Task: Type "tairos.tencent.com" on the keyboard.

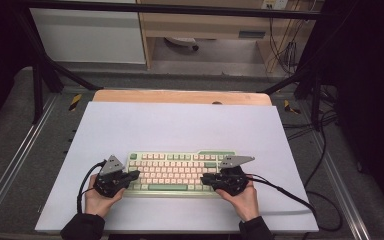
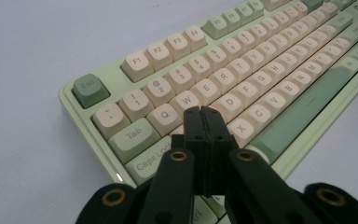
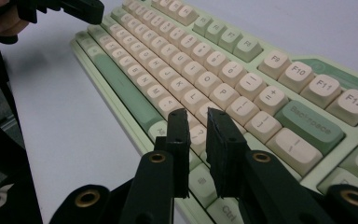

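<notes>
Left gripper (image 2: 203,114) clenched over keyboard (image 2: 242,79) near Caps Lock key (image 2: 153,158); right gripper (image 3: 199,119) parted beside Backspace key (image 3: 310,125).
</notes>
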A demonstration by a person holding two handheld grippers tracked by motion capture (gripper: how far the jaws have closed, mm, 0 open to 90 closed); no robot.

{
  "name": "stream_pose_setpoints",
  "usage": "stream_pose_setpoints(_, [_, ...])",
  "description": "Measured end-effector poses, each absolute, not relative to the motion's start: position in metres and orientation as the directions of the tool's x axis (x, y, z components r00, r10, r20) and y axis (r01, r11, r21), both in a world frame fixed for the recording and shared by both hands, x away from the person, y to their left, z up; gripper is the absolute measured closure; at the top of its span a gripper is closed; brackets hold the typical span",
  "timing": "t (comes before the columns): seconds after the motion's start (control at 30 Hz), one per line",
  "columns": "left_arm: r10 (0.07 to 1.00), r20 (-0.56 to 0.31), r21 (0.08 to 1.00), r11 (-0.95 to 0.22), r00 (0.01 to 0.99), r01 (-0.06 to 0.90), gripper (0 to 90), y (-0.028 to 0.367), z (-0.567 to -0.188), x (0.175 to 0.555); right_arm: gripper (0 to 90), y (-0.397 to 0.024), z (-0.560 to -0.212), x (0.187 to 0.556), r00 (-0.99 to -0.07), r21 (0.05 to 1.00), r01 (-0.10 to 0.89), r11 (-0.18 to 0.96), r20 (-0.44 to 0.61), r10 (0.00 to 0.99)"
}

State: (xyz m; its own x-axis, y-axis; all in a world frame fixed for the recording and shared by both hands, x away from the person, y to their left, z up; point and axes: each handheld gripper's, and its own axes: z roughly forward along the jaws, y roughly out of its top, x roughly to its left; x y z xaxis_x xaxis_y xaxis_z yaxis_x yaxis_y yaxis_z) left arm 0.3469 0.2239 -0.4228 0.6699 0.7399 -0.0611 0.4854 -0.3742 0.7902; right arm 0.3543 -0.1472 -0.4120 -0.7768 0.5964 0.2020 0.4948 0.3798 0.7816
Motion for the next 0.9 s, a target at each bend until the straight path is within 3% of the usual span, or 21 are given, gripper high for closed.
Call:
stream_pose_setpoints(0.6, [0.74,-0.059,0.791,-0.375,0.67,0.484,90.0,0.224,-0.423,0.347,89.7,-0.116,-0.407,0.365,-0.775,0.789,0.483,0.381,0.182,0.605])
stream_pose_setpoints(0.9, [0.739,-0.06,0.79,-0.376,0.671,0.484,90.0,0.223,-0.423,0.347,90.0,-0.1,-0.409,0.371,-0.767,0.781,0.487,0.391,0.168,0.619])
